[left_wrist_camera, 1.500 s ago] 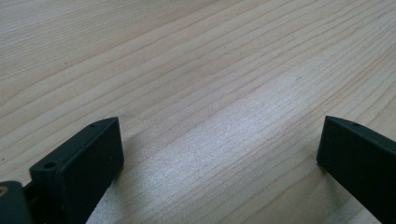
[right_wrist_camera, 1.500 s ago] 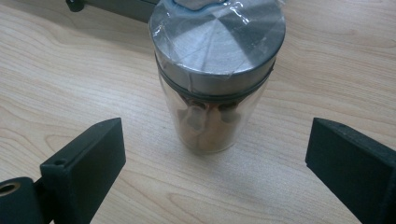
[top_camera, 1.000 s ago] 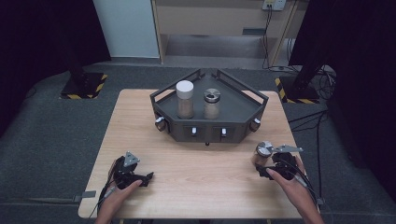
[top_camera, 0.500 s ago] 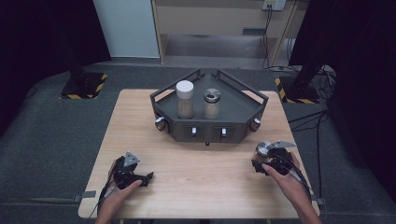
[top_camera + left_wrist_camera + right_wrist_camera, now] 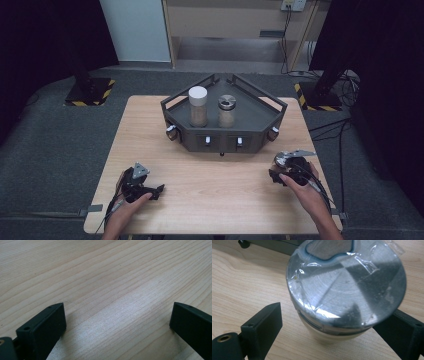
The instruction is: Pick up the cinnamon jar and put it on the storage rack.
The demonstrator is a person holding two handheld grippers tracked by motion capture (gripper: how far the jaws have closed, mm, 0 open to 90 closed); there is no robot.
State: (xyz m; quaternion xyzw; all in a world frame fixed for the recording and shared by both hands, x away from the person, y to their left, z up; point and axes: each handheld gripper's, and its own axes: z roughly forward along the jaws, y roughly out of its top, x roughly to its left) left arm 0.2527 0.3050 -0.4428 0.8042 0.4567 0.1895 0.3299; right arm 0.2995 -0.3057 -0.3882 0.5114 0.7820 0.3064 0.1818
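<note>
The right hand-held gripper [image 5: 332,325] is held low near the bench's [image 5: 215,175] right edge, its jaws just closing around a metal-lidded jar [image 5: 344,287], the left pad not yet touching. The left hand-held gripper [image 5: 117,320] is rested at the front left, jaws wide apart over bare wood.

The counter [image 5: 210,200] is pale wood with fine grain lines. On it sits a dark grey tray [image 5: 260,117] carrying a white-capped jar [image 5: 198,106] of tan contents and a silver-capped jar [image 5: 226,111]. The near jar [image 5: 347,285] has a shiny silver lid over a cream body, between black jaws.
</note>
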